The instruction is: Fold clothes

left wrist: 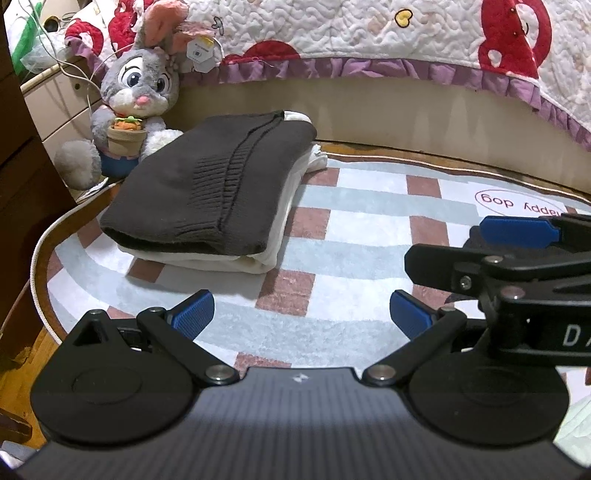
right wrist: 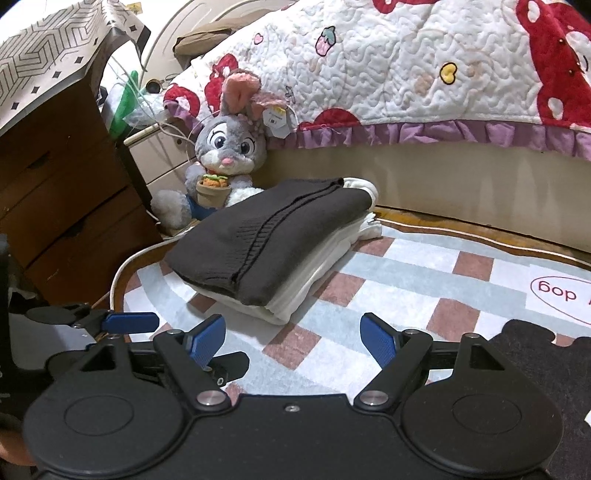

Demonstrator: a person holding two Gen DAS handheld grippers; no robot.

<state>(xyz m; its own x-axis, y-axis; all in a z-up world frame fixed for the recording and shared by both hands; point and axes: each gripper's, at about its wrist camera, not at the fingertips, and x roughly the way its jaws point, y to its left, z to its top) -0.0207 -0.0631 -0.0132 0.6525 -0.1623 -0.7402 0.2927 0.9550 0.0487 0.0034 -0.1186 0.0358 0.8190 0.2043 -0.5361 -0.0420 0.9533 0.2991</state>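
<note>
A folded dark brown knit sweater [left wrist: 207, 177] lies on top of a folded white garment [left wrist: 236, 260] on the checked rug [left wrist: 332, 229], towards its far left. The same stack shows in the right wrist view, sweater [right wrist: 273, 240] over white garment [right wrist: 295, 306]. My left gripper [left wrist: 303, 310] is open over bare rug, just in front of the stack, holding nothing. My right gripper [right wrist: 293, 332] is open too, with only rug between its fingers. A dark garment [right wrist: 546, 369] lies flat on the rug at the right, beside the right gripper.
A plush rabbit [left wrist: 129, 99] sits against the bed base behind the stack. A quilted bedspread [left wrist: 369, 33] hangs over the bed along the back. Wooden drawers [right wrist: 55, 192] stand at the left. The rug's "happy dog" label [left wrist: 517, 203] is at the far right.
</note>
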